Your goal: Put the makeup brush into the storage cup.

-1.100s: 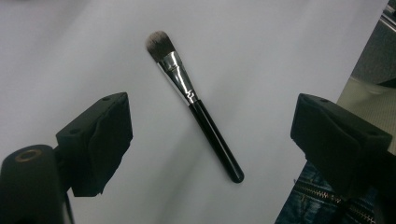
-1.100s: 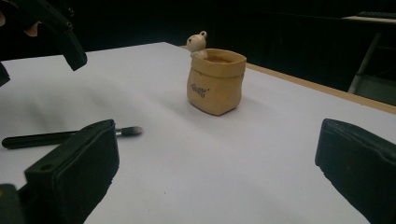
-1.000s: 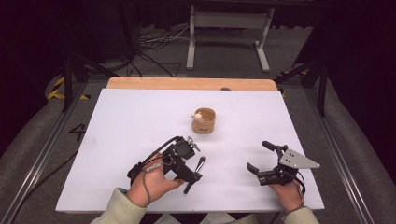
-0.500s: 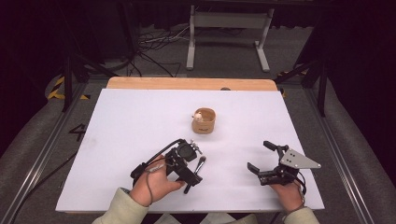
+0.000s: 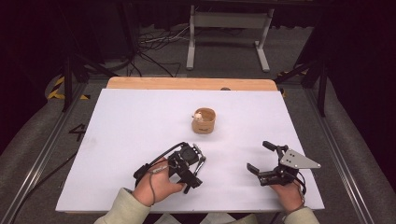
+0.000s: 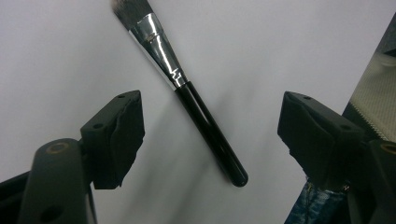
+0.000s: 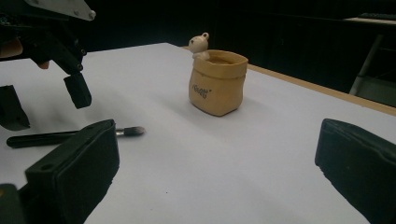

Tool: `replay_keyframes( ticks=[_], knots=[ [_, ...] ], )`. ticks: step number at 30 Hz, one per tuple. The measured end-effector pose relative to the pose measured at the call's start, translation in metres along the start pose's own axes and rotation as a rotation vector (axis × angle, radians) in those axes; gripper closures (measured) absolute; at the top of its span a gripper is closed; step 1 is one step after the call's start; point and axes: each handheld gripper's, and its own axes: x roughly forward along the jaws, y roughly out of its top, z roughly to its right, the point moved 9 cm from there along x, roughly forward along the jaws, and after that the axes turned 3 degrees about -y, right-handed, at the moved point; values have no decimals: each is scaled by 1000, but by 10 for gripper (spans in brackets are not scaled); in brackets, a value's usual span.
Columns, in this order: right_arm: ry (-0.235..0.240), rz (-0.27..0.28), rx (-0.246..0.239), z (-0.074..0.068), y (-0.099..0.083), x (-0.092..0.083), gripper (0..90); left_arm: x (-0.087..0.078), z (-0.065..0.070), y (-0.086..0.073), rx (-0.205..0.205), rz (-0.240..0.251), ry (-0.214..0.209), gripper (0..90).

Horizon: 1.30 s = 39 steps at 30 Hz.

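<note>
A makeup brush (image 6: 205,123) with a black handle and silver ferrule lies flat on the white table top, also seen as the brush (image 7: 70,136) in the right gripper view. My left gripper (image 6: 212,135) hangs over it with a jaw on each side of the handle. Its jaws have just been closing but stand clear of the brush. In the high view the left gripper (image 5: 195,167) sits near the front edge. A tan sack-shaped pot (image 5: 204,121) with a small bear figure on its rim stands mid-table. My right gripper (image 5: 260,157) rests open at the front right, empty, facing the pot (image 7: 218,84).
The white sheet (image 5: 130,121) covers a wooden table whose bare strip (image 5: 187,83) shows along the far edge. Beyond it a grey metal stand (image 5: 229,21) and cables lie on the dark floor. Open surface lies between the pot and both grippers.
The left gripper has shifted slightly toward the front edge over the brush, and its jaws stand a little narrower. The right gripper and the pot have not moved.
</note>
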Motion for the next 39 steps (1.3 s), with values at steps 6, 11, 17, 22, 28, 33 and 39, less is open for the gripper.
replay_keyframes(
  ticks=[6,11,17,22,28,33,39],
  knots=[
    [-1,2,-2,0,0,0,0,5,0,-1,4,-20,7,292],
    [4,-4,1,-1,-1,0,4,4,1,-1,7,-25,0,361],
    [6,-4,-1,-1,0,1,4,9,3,-4,15,-57,-9,430],
    [9,-7,-12,-3,-1,1,8,12,3,-5,6,-73,-10,481],
    [5,-11,-17,-3,-1,1,8,14,3,-7,11,-104,-1,552],
    [4,-19,-20,-3,-2,2,12,17,1,-10,8,-127,13,595],
    [13,-13,-16,-5,-1,2,14,17,-1,-11,-11,-141,21,663]
  ],
)
